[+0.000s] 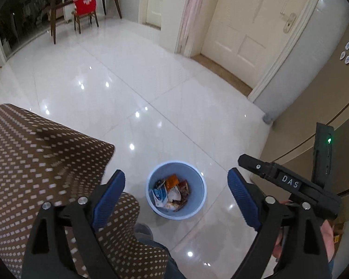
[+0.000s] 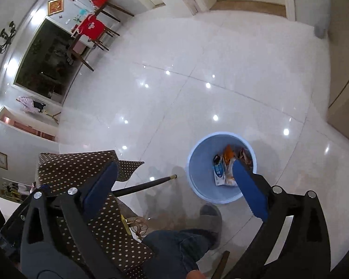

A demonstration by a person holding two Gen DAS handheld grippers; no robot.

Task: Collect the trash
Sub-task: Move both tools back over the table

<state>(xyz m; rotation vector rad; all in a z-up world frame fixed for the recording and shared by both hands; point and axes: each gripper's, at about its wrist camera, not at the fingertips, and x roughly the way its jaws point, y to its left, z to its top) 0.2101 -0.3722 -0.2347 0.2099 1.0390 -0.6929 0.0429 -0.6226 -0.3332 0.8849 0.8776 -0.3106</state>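
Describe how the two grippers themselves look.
Both the left gripper and the right gripper have black angular frames with silver bolts and ribbed blue pads. A white "DAS" label and a green light mark the right one.

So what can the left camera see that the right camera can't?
Only the left wrist view shows the closed cream door and the right gripper from the side. Only the right wrist view shows the grey slipper, the black rod and the gold picture frame. Both show the blue bin with wrappers inside, the dotted cloth and the red chair.
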